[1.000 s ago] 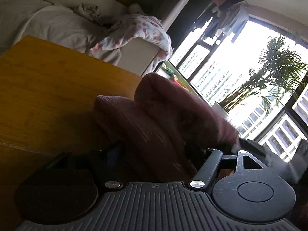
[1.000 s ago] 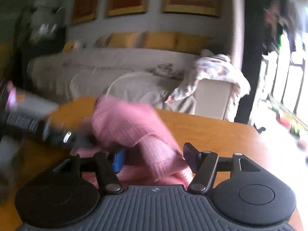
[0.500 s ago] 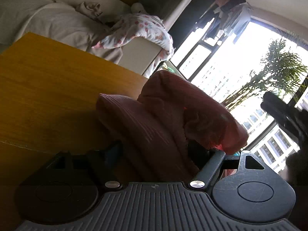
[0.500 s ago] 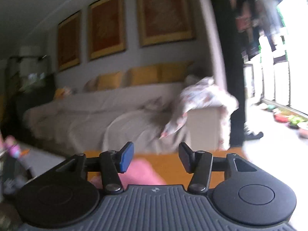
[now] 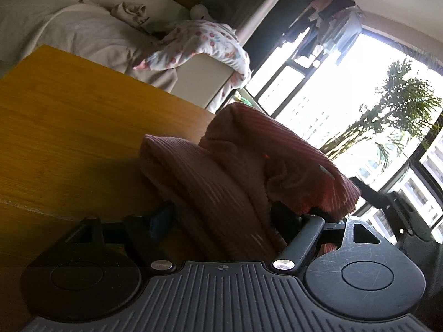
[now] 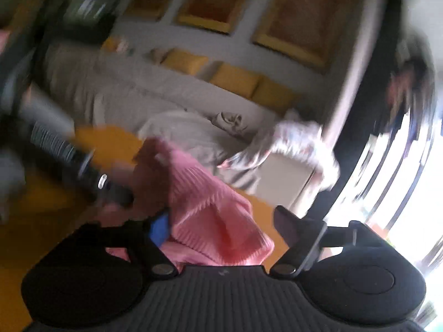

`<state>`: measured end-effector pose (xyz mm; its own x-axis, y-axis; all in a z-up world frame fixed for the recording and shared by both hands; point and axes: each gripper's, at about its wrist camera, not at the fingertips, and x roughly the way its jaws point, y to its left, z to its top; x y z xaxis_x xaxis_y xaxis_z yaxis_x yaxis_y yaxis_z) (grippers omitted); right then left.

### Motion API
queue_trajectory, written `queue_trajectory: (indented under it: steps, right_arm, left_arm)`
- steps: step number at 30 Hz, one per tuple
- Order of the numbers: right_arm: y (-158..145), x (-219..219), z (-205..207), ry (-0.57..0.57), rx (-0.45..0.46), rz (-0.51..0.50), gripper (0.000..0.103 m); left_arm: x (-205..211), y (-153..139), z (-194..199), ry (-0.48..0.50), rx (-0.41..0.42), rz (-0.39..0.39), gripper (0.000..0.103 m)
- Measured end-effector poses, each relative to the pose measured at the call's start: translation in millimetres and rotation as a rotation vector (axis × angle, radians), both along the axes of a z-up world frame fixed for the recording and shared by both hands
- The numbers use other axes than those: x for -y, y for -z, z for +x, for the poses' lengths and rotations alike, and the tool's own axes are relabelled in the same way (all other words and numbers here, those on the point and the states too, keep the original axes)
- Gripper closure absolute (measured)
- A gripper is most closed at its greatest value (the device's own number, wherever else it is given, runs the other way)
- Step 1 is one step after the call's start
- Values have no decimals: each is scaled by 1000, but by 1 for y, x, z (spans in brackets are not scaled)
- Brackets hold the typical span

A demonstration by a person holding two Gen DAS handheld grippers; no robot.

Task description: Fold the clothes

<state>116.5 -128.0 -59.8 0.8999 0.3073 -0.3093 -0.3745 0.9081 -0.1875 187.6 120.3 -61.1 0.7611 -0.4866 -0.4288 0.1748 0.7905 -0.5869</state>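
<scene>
A pink ribbed garment lies bunched in a tall hump on the wooden table. My left gripper has its jaws wide, and the bunched cloth fills the gap and drapes over the right finger. In the blurred right wrist view the same garment slopes down from a peak into my right gripper. Its jaws are opening: the cloth lies against the blue left pad, and the right finger stands clear of it. The left tool's ribbed handle reaches the cloth from the left.
A covered sofa with yellow cushions stands beyond the table's far edge, with a spotted cloth draped over its arm. A tall bright window with hanging clothes fills the right. A dark shape sits past the garment.
The right wrist view swung up toward the sofa, then came back down tilted, with the garment between its fingers again. The left gripper and the cloth in it kept still.
</scene>
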Motion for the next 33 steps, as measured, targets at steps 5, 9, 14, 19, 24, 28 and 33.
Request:
queue_trajectory:
  steps: [5, 9, 14, 19, 24, 28, 33]
  right_arm:
    - [-11, 47, 23, -6, -139, 372, 54]
    - [-2, 61, 38, -12, -228, 551, 54]
    - [17, 42, 50, -52, -218, 334, 53]
    - [5, 53, 62, -78, -219, 439, 90]
    - [-41, 30, 27, -287, -161, 353, 92]
    - [-22, -14, -1, -400, -177, 126, 92]
    - [-9, -32, -7, -367, -121, 16, 90]
  left_arm:
    - [4, -3, -1, -18, 4, 34, 20]
    - [6, -6, -4, -8, 5, 62, 20]
    - [8, -21, -18, 65, 29, 18, 17]
    - [18, -28, -28, 120, -9, -15, 27]
    - [28, -17, -22, 139, -47, 30, 41]
    - [23, -6, -16, 135, -63, 20, 44]
    - [7, -10, -28, 143, -50, 19, 44]
